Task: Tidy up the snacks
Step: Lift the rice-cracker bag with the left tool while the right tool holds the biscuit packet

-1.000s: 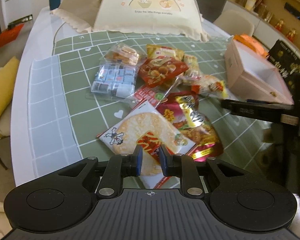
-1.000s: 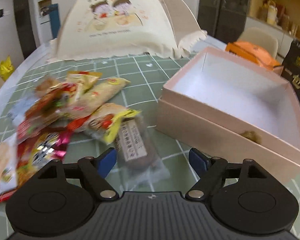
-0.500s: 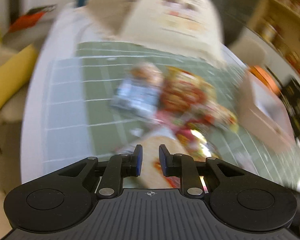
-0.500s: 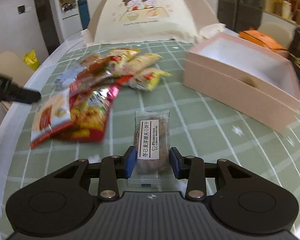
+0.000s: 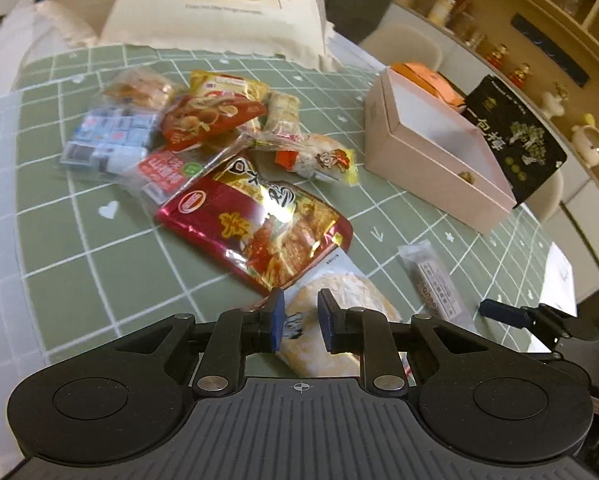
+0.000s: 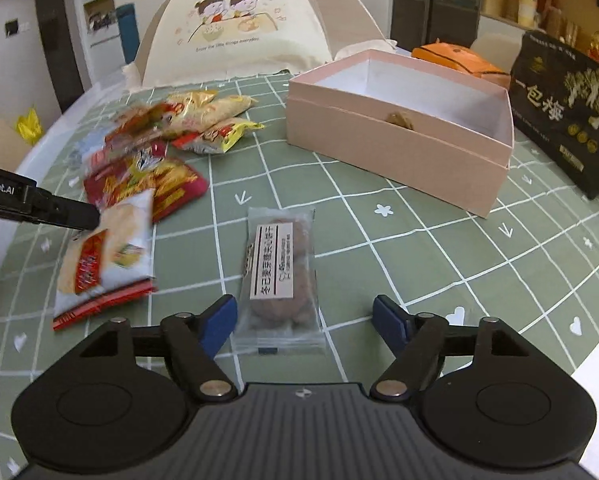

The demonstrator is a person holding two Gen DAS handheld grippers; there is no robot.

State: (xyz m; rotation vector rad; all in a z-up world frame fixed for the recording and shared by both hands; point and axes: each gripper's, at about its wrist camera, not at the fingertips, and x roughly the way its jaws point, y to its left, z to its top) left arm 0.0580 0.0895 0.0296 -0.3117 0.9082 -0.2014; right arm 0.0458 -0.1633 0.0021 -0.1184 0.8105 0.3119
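Clearly the left hand-held gripper is clamped on the rice cracker packet, which hangs tilted off the bench, white with a red edge. The right hand-held gripper has its jaws opening, wide apart around the brown cookie packet, touching neither side; it lies flat, clear-wrapped. The pink box stands open nearby.

Each gripper is matte black with blue pads, silver pivot screws and a ribbed base.
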